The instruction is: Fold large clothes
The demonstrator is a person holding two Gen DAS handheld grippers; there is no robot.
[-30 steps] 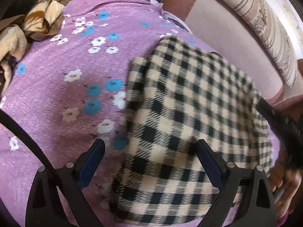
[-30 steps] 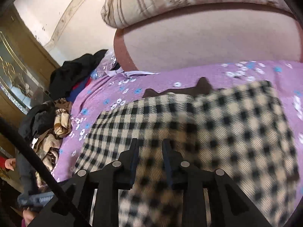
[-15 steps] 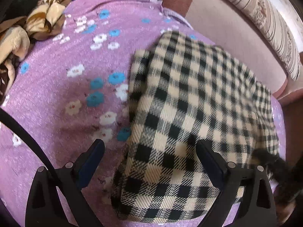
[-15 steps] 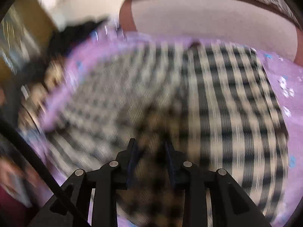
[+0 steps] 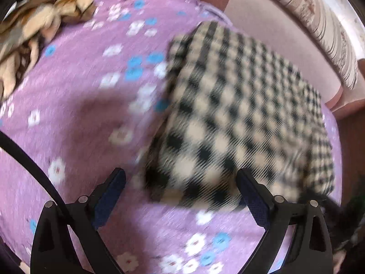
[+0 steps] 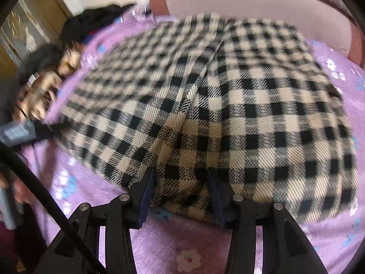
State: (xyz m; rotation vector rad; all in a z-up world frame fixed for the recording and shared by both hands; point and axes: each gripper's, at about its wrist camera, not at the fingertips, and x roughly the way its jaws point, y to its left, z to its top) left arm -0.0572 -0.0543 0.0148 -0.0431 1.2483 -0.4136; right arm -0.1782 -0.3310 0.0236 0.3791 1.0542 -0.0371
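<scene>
Purple floral bedspread [image 5: 86, 105] covers the bed I am working on, with a pink headboard [image 5: 269, 34] behind and a heap of brown and cream clothes [image 5: 34, 29] at the far left corner. On the bedspread lies the checked garment [image 5: 239, 118], black and cream, already doubled into a thick rectangular bundle with a clean folded edge along its near left side. I judge the folding to be well along: the big folds look done, and what remains is probably one last fold or only squaring the bundle and setting it aside. Both views are blurred with motion, so I cannot say how neat the far edges are.

My left claw [image 5: 180, 196] hangs just above the bedspread at the near edge of the bundle, its fingers spread wide and holding nothing; the bundle's near corner sits between and just beyond them. My right claw [image 6: 180, 189] is low at the opposite near edge, where the checked cloth [image 6: 228, 105] bunches into a ridge, and its fingers are drawn in on a thick fold of that cloth, which fills the gap between them. From its view, a dark pile of clothes [image 6: 91, 25] lies beyond the bundle by the headboard.
</scene>
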